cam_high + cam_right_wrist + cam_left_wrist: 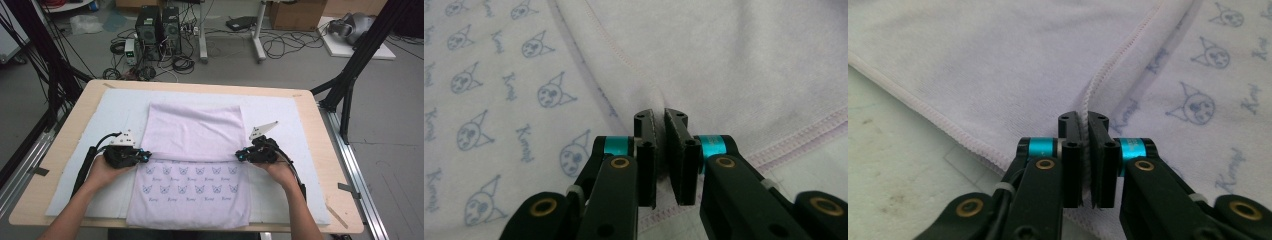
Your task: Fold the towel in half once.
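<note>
Seeing both tongs clamped on the lilac towel (192, 150), one on each side edge, about halfway down its length. Left tongs (146, 156) grip the left hem; in the left gripper view the stitched edge (1087, 100) runs straight into the narrow gap and the pads pinch it, jaws nearly together. Right tongs (239, 156) do the same on the right side; in the right gripper view the cloth bunches up between the pads (647, 131), jaws narrow, fabric held.

Towel lies flat in the middle of the desk (65, 145), on top of a pale blue mat (115, 105) that covers most of the surface. Far half of the towel shows the plain side, folded over toward me; its fold edge crosses between the two tongs. Near half shows the printed side with small blue cat faces (182, 171) and script in rows. Near hem hangs just at the desk's front edge.

My read on the hands: left hand (107, 172) and right hand (277, 172) sit at about the same depth, both level with the fold line, forearms coming in from the bottom. Cables trail off each gripper toward me.

Floor behind the desk has computer towers (157, 27) and loose wiring.
</note>
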Action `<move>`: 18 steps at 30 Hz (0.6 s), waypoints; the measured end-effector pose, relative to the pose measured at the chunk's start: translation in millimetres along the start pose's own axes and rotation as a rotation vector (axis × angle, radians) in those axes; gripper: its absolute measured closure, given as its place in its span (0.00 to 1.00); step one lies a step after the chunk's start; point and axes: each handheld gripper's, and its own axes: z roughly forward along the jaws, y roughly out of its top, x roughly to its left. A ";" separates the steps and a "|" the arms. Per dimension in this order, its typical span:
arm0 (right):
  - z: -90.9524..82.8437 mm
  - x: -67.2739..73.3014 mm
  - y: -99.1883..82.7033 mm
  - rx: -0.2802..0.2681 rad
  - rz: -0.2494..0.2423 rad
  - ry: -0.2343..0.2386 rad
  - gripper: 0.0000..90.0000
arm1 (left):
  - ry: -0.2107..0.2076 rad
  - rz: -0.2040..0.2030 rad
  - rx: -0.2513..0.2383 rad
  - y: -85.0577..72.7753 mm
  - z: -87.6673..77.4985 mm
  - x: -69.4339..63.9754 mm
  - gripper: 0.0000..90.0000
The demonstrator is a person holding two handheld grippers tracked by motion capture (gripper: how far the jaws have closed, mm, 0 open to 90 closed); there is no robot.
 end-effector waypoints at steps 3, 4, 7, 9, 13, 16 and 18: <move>-9.4 4.8 1.8 -0.027 -0.003 0.004 0.94 | 0.005 0.005 -0.023 1.0 -9.1 -3.4 0.96; -13.5 7.3 2.3 -0.043 -0.002 0.009 0.94 | 0.005 0.007 -0.030 1.1 -12.4 -5.1 0.96; -27.3 16.6 4.6 -0.084 -0.027 0.007 0.94 | 0.009 0.008 -0.063 -0.6 -23.1 -10.1 0.96; -35.7 26.1 5.7 -0.102 -0.047 0.001 0.94 | 0.010 0.009 -0.080 -2.3 -29.7 -14.8 0.96; -47.7 48.7 4.4 -0.120 -0.099 -0.006 0.95 | 0.009 0.038 -0.103 -5.5 -43.3 -30.5 0.96; -53.2 64.9 -3.5 -0.125 -0.114 0.006 0.95 | 0.007 0.060 -0.109 -9.2 -54.6 -45.2 0.96; -55.0 76.4 -11.1 -0.120 -0.123 0.015 0.95 | 0.004 0.073 -0.111 -12.6 -61.2 -56.7 0.96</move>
